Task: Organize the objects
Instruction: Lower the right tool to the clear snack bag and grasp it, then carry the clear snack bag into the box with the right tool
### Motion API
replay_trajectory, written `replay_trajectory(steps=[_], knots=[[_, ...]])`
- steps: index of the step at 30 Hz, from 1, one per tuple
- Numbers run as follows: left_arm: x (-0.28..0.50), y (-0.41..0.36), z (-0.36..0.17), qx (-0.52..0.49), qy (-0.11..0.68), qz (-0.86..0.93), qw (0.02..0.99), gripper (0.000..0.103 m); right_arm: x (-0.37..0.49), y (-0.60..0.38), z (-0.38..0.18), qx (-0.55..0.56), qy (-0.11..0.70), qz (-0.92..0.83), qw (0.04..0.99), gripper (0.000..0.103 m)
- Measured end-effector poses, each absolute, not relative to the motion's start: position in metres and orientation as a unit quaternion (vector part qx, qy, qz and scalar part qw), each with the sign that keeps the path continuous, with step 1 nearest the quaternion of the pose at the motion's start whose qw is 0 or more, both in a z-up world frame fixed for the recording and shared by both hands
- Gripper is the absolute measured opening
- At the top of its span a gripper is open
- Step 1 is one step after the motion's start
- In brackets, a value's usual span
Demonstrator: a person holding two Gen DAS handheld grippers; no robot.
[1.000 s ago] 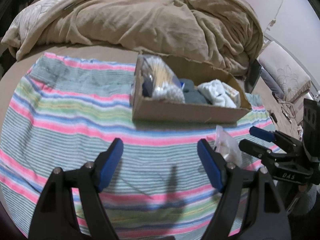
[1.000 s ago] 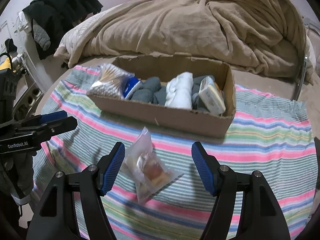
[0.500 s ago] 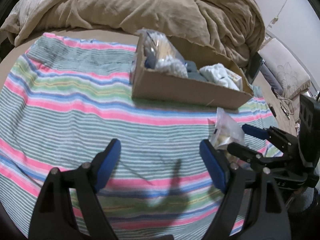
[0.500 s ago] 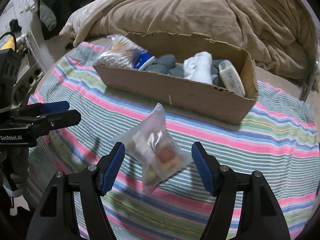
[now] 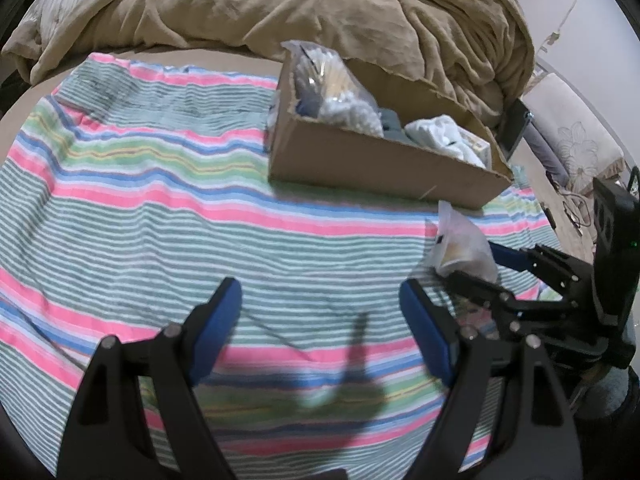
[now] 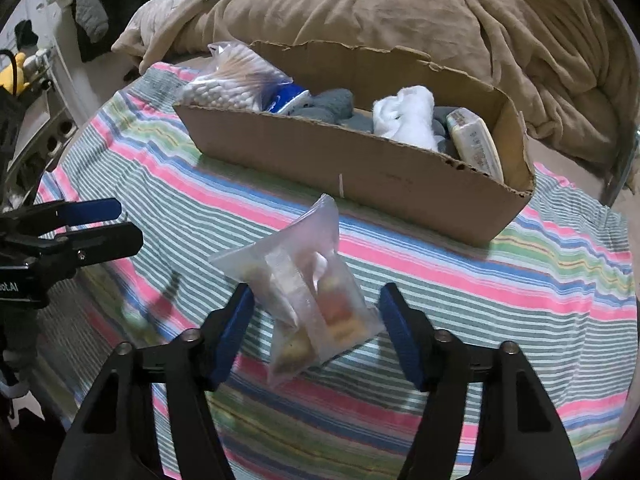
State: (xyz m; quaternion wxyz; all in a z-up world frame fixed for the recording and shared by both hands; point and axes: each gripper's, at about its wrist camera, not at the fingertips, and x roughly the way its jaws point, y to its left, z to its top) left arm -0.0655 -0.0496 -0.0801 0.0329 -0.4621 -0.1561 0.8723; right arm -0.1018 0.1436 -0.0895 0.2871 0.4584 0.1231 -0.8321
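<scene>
The right hand-held gripper [image 6: 316, 326] is spread wide, its blue pads on either side of a clear plastic bag [image 6: 308, 292] of small items, with no firm contact seen. The bag lies on the striped blanket [image 6: 500, 292] over the bed, just in front of a cardboard box [image 6: 360, 168]. A cotton swab pack [image 6: 236, 80], grey socks [image 6: 324, 106], a white cloth [image 6: 408, 116] and a tissue pack [image 6: 476, 144] are held in the box. The left hand-held gripper [image 5: 320, 320] is released above bare blanket, near the bed's front edge. A tan duvet [image 5: 320, 12] is heaped behind.

A rumpled tan duvet [image 5: 280, 8] heaps the bed behind a striped cloth [image 5: 140, 216], beside what looks like a pale wall [image 5: 592, 20].
</scene>
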Motion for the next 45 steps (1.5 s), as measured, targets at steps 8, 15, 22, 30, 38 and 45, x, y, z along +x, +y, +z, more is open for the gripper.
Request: replay_trajectory(steps=[8,15,22,30,38,45], knots=[[-0.066,-0.049,-0.074,-0.457,-0.154,0.876,0.031,0.083,-0.097,0.144,-0.078,0.451,0.120,-0.832,0.299,0.056],[-0.064,-0.050,-0.067,-0.451,-0.153,0.879,0.029,0.083,-0.091,0.145,-0.060,0.434,0.114,-0.839,0.307,0.056],[-0.065,-0.051,-0.057,-0.440,-0.151,0.885,0.029,0.083,-0.091,0.146,-0.041,0.413,0.116,-0.849,0.308,0.056],[-0.070,-0.056,-0.050,-0.429,-0.149,0.891,0.023,0.083,-0.103,0.145,-0.017,0.387,0.109,-0.862,0.308,0.056],[-0.080,-0.064,-0.041,-0.413,-0.143,0.899,0.017,0.083,-0.121,0.140,-0.006,0.375,0.105,-0.869,0.306,0.056],[-0.093,-0.070,-0.034,-0.401,-0.138,0.905,0.012,0.083,-0.137,0.133,-0.010,0.380,0.104,-0.867,0.303,0.056]])
